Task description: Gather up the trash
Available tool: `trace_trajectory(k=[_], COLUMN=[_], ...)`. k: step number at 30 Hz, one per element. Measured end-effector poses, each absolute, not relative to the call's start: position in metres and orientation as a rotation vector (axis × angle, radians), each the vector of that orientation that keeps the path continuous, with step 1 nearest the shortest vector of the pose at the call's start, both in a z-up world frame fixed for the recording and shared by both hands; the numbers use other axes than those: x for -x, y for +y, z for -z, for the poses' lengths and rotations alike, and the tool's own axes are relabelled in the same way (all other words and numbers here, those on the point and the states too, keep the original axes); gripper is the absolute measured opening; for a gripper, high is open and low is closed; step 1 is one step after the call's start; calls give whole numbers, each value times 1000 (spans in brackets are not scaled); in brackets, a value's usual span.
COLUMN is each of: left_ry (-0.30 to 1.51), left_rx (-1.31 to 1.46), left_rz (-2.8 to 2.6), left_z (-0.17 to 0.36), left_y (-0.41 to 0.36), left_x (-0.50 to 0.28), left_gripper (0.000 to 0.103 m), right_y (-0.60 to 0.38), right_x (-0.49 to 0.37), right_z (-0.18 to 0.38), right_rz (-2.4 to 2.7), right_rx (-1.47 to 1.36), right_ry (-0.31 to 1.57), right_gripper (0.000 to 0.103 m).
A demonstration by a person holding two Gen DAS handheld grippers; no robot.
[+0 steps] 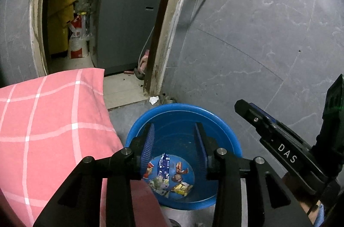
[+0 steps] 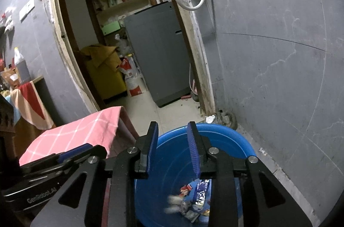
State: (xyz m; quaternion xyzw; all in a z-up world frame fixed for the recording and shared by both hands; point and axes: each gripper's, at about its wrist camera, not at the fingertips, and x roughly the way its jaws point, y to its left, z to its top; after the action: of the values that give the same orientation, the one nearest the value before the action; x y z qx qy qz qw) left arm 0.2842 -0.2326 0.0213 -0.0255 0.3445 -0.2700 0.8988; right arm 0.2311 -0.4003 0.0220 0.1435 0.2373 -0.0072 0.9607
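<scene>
While several crumpled snack wrappers [image 1: 166, 173] are lying together on the bottom of the blue basin [image 1: 225, 130], the collecting step looks to be at its drop-off point: both tools are hanging over the basin with nothing between their pads. A blue-and-white wrapper [image 1: 163, 164] is sitting on top of the heap, with red and yellow packets around it; in the right wrist view the same heap is showing blurred at the basin's floor, so I cannot tell whether a piece is falling or only smeared by camera motion.

The left tool [image 1: 175, 141] is standing wide open directly above the wrappers, its ribbed blue pads framing them without touching. The right tool [image 2: 172, 141] is also open, somewhat narrower, poised over the basin's near rim and empty.

Just beside the basin, the pink checked cloth [image 1: 47, 119] is covering a low worktop, and no litter is showing on the part in view. Beyond the basin, a small white scrap [image 1: 153, 99] is lying on the floor at the foot of the door frame [image 1: 159, 55].

As a judgement, the next move is calling for lifting one tool clear of the basin, reaching toward that scrap, and closing gently on it, since thin paper is likely to slip from a loose pinch.
</scene>
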Motion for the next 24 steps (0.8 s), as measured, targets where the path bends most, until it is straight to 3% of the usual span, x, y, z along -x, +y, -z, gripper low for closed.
trace_trajectory(k=[2, 9, 10, 12, 15, 18, 22, 24], left_ry=[713, 688, 675, 636, 588, 566, 535, 526], left_rx=[50, 45, 39, 40, 72, 99, 130, 141], left_rz=[554, 498, 487, 458, 432, 410, 389, 371], left_z=[-21, -22, -23, -27, -33, -39, -42, -44], left_y=[-232, -216, -213, -203, -186, -171, -155, -147], left_x=[-283, -281, -280, -275, -271, -267, -260, -257], left_gripper=[38, 43, 46, 61, 69, 81, 85, 98], right_y=[-401, -401, -402, -402, -402, -399, -393, -389], right_x=[-232, -230, -230, -229, -226, -221, -214, -209], right_z=[-22, -24, -24, -24, -26, -29, -31, -33], right_rz=[15, 26, 28, 36, 45, 43, 43, 35], right_rx=[-292, -299, -299, -296, -297, -290, -275, -265], right_ry=[481, 462, 460, 457, 439, 415, 383, 360], right_gripper=[28, 49, 50, 53, 75, 79, 90, 99])
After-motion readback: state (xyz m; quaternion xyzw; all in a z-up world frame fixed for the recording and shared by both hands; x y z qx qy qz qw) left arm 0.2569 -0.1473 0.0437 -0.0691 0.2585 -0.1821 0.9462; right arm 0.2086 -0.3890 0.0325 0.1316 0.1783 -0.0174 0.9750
